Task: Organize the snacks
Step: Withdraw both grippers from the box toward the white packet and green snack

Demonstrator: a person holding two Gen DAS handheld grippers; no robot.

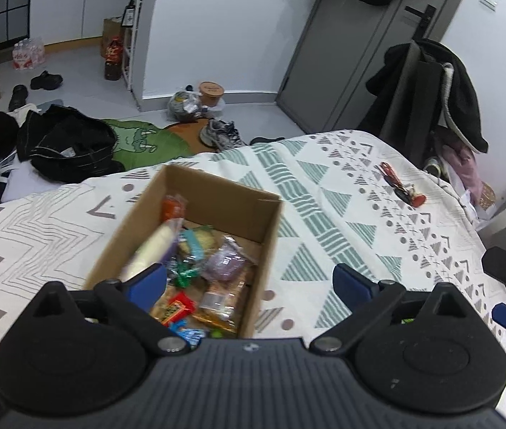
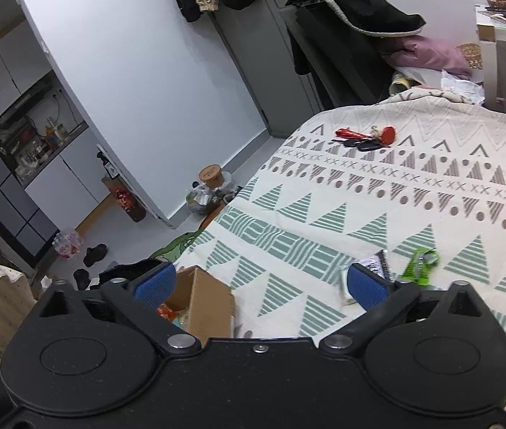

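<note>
Both the left gripper [image 1: 249, 280] and right gripper [image 2: 260, 286] gape wide and empty, so the green packet [image 2: 419, 262] at two o'clock may slide across the soft bedspread [image 2: 360, 196] when pinched.

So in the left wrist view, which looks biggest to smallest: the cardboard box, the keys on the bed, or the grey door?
1. Grey door, though it stands far off.
2. Cardboard box, looming because it is near.
3. Keys, clearly smallest.

Patterned white bedspread [image 2: 414, 214] bearing red-and-black key bunch [image 2: 364, 139]; black coat [image 1: 442, 82] over chair; grey door [image 1: 346, 46]; green dinosaur rug [image 1: 138, 139]; black shoes [image 1: 46, 80] on floor.
</note>
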